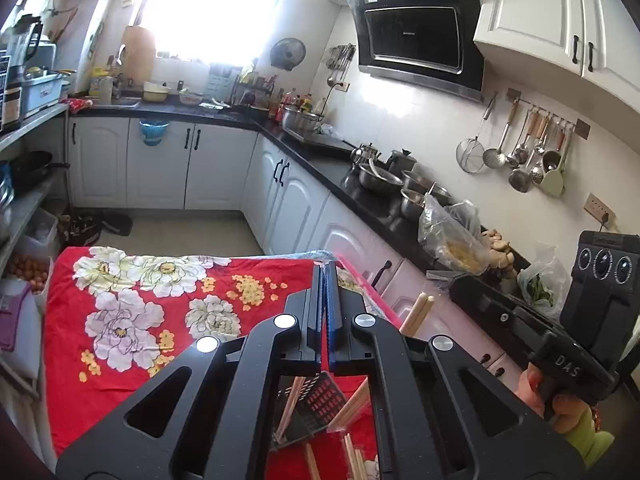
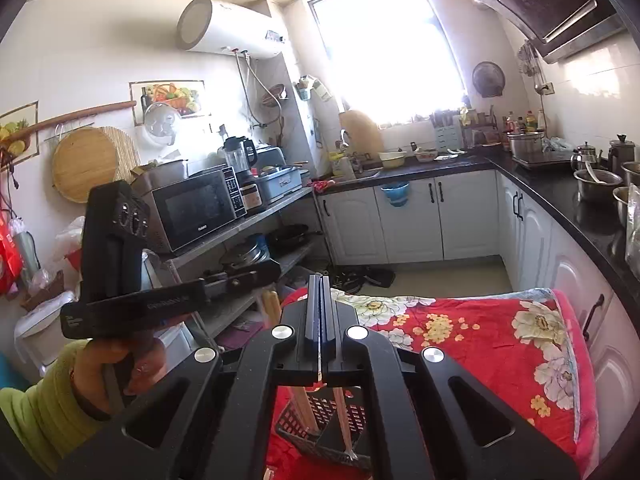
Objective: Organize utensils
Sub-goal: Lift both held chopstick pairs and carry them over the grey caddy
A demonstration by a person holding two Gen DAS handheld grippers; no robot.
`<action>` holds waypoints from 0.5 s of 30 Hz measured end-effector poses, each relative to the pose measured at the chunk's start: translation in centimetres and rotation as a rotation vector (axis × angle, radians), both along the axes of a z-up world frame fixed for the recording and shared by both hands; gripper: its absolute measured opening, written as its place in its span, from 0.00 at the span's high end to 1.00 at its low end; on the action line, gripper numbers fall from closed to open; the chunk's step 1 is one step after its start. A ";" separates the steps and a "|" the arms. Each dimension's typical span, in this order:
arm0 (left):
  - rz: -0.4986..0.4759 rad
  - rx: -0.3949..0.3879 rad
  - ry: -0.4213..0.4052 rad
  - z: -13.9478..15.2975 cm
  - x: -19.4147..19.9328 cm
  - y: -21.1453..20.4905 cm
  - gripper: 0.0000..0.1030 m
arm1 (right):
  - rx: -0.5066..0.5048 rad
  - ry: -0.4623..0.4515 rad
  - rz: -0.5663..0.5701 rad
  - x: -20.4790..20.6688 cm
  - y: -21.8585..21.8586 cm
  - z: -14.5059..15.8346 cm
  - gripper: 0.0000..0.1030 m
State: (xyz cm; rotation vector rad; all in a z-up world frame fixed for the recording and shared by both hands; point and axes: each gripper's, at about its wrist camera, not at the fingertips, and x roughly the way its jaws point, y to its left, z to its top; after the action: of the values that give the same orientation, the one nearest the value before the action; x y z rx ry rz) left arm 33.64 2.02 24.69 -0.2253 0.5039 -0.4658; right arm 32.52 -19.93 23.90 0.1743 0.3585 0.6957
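Hovering over the red floral cloth [image 1: 132, 360], left gripper [image 1: 325, 276] and right gripper [image 2: 320, 292] both have jaws pressed together, empty. Wooden chopsticks [image 1: 290, 404] stand in the black slotted basket [image 1: 320, 404] below, more lying loose alongside. Light, stiff, smooth sticks, likely to roll; pinch them mid-shaft, I'd say.

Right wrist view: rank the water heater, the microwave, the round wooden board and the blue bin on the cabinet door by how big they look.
1. Water heater and microwave: they look about alike, and the microwave is nearer, so I won't rank them.
2. Round wooden board.
3. Blue bin, smallest, though it is also farthest away.
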 end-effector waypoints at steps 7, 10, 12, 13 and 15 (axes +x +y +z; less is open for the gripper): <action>0.001 0.005 0.014 -1.3 1.0 0.2 1.00 | -0.001 0.018 0.007 1.1 0.8 -1.4 0.99; 0.005 0.007 0.027 -2.3 1.4 0.5 1.00 | -0.006 0.036 0.002 1.6 0.9 -2.4 0.99; 0.011 0.014 0.033 -3.0 1.5 0.6 1.00 | -0.009 0.054 -0.005 1.9 0.9 -3.3 0.99; 0.012 0.012 0.045 -3.5 1.7 0.8 1.00 | -0.010 0.066 -0.012 2.1 0.8 -3.9 0.99; 0.013 0.007 0.062 -4.4 1.8 1.0 1.00 | -0.020 0.074 -0.029 2.4 0.7 -4.9 0.99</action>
State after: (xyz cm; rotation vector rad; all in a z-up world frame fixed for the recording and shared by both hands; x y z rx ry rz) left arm 35.40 3.01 20.25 -0.2365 0.5639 -0.4450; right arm 34.96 -19.24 19.02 0.1861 0.4330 0.6577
